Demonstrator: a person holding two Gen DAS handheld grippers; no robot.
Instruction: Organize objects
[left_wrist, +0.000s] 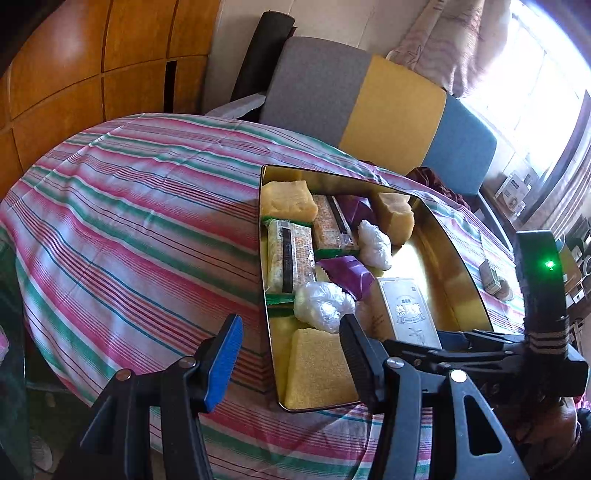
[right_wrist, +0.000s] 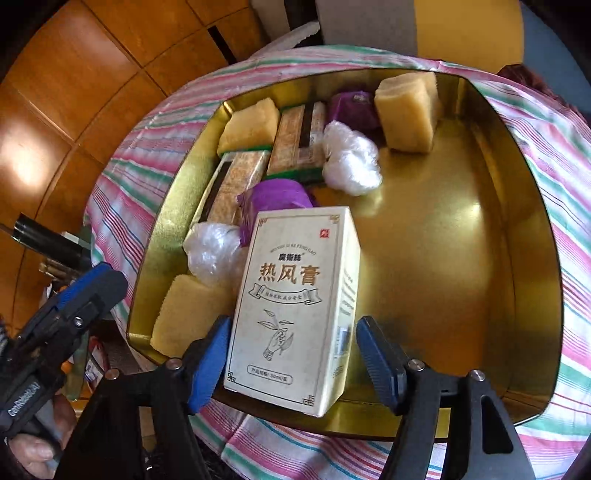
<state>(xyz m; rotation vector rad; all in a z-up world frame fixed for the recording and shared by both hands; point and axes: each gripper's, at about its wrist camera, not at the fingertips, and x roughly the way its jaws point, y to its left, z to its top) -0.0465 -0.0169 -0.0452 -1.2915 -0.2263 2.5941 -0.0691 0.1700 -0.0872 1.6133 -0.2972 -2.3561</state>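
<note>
A gold metal tray (left_wrist: 450, 258) (right_wrist: 480, 236) sits on the striped table. It holds yellow sponges (left_wrist: 290, 201) (right_wrist: 251, 123), wrapped snack bars (left_wrist: 290, 258) (right_wrist: 295, 142), purple packets (left_wrist: 347, 273) (right_wrist: 275, 201) and crumpled clear plastic balls (left_wrist: 323, 306) (right_wrist: 351, 158). A cream box with Chinese print (right_wrist: 295, 306) (left_wrist: 408, 310) stands at the tray's near edge. My right gripper (right_wrist: 293, 363) is open, its blue pads on either side of the box with a gap on the right. My left gripper (left_wrist: 291, 354) is open and empty, hovering over the tray's near left corner.
The striped cloth (left_wrist: 129, 206) covers the table left of the tray. A grey, yellow and blue cushion (left_wrist: 373, 103) lies behind. A small box and jar (left_wrist: 495, 280) sit right of the tray. Wooden cabinets (left_wrist: 92, 66) stand at the left.
</note>
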